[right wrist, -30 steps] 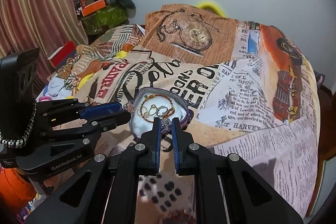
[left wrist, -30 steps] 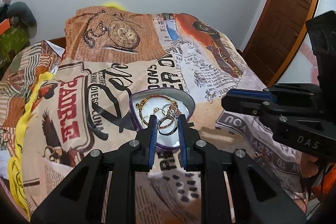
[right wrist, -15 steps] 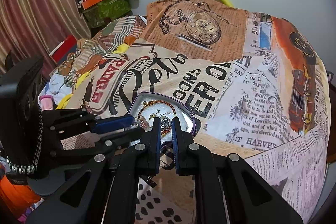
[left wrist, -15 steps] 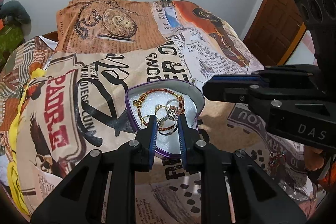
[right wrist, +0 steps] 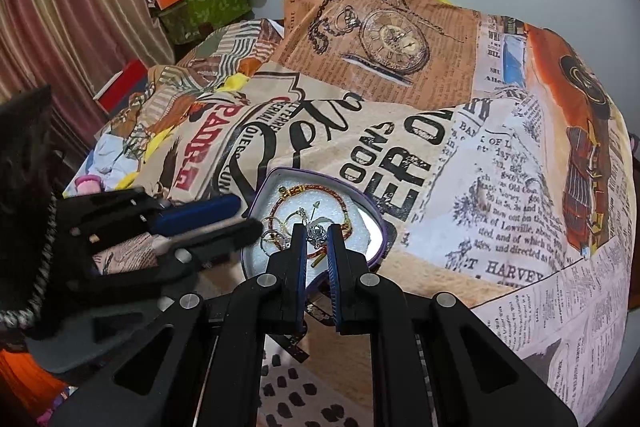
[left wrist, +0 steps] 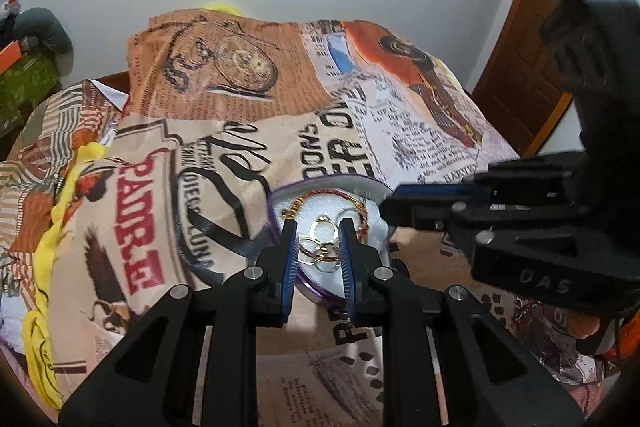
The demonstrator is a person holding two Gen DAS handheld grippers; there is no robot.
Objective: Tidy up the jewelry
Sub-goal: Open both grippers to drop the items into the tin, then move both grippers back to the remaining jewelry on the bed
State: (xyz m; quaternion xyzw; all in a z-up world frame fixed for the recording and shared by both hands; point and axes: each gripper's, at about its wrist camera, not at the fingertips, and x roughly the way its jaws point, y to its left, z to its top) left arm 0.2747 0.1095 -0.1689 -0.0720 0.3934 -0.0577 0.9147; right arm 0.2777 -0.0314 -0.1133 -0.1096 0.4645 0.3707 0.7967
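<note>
A purple-rimmed tray (left wrist: 273, 205) (right wrist: 256, 193) with a white lining lies on the bed. It holds a red and gold bracelet (left wrist: 320, 193) (right wrist: 306, 189) and loose gold rings (right wrist: 296, 217). My left gripper (left wrist: 318, 229) hovers at the tray's near edge, its jaws narrow and shut on a gold ring (left wrist: 325, 259). From the right wrist view it (right wrist: 250, 225) reaches in from the left. My right gripper (right wrist: 318, 223) is shut, with a small silver ornament (right wrist: 317, 234) pinched at its tips over the tray. In the left wrist view it (left wrist: 386, 205) pokes in over the tray's right rim.
A newspaper-print bedspread (right wrist: 440, 155) covers the bed. A small piece of jewelry (left wrist: 524, 307) lies on it at the right. A wooden door (left wrist: 532, 47) stands to the right. A striped curtain (right wrist: 60, 7) and stacked boxes (right wrist: 200, 3) stand at the left.
Both grippers have come closer to the tray. The right gripper has slid in over the tray's right rim, toward the left one. Neither grip has changed.
</note>
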